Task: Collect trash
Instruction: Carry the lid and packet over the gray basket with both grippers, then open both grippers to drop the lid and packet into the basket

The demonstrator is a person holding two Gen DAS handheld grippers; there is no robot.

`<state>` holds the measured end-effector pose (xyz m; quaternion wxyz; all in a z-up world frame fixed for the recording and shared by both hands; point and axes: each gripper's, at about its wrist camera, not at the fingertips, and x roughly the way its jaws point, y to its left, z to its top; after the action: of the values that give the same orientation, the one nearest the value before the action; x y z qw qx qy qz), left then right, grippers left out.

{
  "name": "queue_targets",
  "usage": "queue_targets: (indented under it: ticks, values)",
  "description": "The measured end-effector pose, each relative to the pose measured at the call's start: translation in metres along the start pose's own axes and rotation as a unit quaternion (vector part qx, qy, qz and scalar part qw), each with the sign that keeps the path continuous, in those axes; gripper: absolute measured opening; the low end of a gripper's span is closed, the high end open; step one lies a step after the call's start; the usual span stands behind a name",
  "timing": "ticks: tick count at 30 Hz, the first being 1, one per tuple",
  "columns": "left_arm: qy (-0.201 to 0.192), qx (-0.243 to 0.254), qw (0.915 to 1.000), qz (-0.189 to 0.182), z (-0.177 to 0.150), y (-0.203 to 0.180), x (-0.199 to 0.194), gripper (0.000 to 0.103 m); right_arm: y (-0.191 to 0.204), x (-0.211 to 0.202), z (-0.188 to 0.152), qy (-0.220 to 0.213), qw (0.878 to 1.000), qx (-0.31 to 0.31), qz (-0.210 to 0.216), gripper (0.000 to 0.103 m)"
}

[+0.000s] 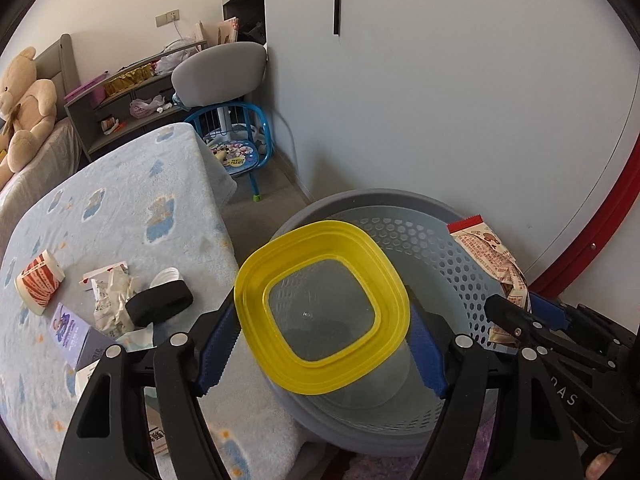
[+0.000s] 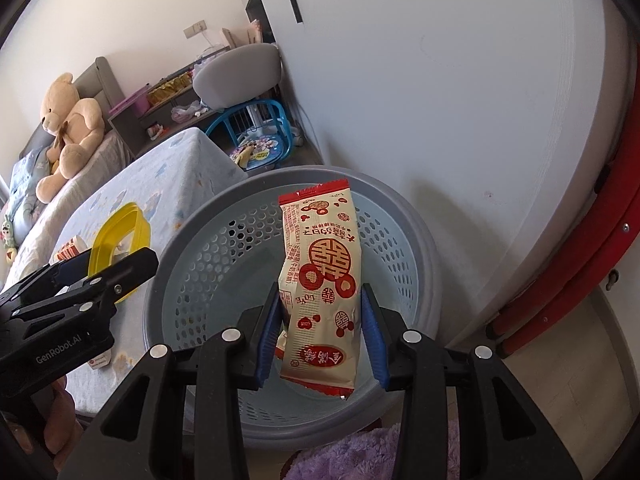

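Observation:
My left gripper (image 1: 322,316) is shut on a yellow-rimmed clear plastic lid (image 1: 320,304) and holds it over the near edge of a grey perforated basket (image 1: 420,240). My right gripper (image 2: 322,316) is shut on a red-and-cream snack wrapper (image 2: 320,280) and holds it above the basket (image 2: 224,264), which looks bare inside. The wrapper (image 1: 496,260) and the right gripper (image 1: 516,320) also show at the right of the left wrist view. The lid (image 2: 116,240) and the left gripper (image 2: 100,276) show at the left of the right wrist view.
A table with a light blue cloth (image 1: 132,208) holds a paper cup (image 1: 38,280), a crumpled wrapper (image 1: 110,296), a black band (image 1: 160,304) and a small purple box (image 1: 72,332). A blue child's chair (image 1: 240,140) stands by the white wall. A bed with a teddy bear (image 2: 68,128) lies behind.

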<state>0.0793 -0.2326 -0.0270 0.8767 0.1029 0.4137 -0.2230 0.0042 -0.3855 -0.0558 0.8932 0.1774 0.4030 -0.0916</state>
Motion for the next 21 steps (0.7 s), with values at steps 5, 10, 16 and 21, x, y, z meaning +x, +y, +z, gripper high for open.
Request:
queue_targets:
  ticks: [5, 10, 16, 21]
  values:
    - [0.008, -0.002, 1.0, 0.0, 0.0007, -0.0019, 0.0068, 0.075, -0.002, 0.0035, 0.0013, -0.002, 1.0, 0.002, 0.001, 0.045]
    - [0.011, -0.006, 0.9998, 0.014, 0.0008, 0.0004, 0.0088, 0.079, -0.003, -0.0003, 0.0009, -0.011, 1.0, 0.004, 0.0, 0.061]
    - [0.012, -0.01, 0.9997, 0.02, -0.0031, 0.0031, 0.0058, 0.08, -0.0038, -0.0001, -0.0009, -0.009, 1.0, 0.008, 0.0, 0.063]
    - [0.011, -0.018, 0.9995, 0.022, -0.0058, 0.0062, 0.0026, 0.08, -0.001, -0.0004, -0.0037, -0.006, 1.0, 0.006, 0.003, 0.063]
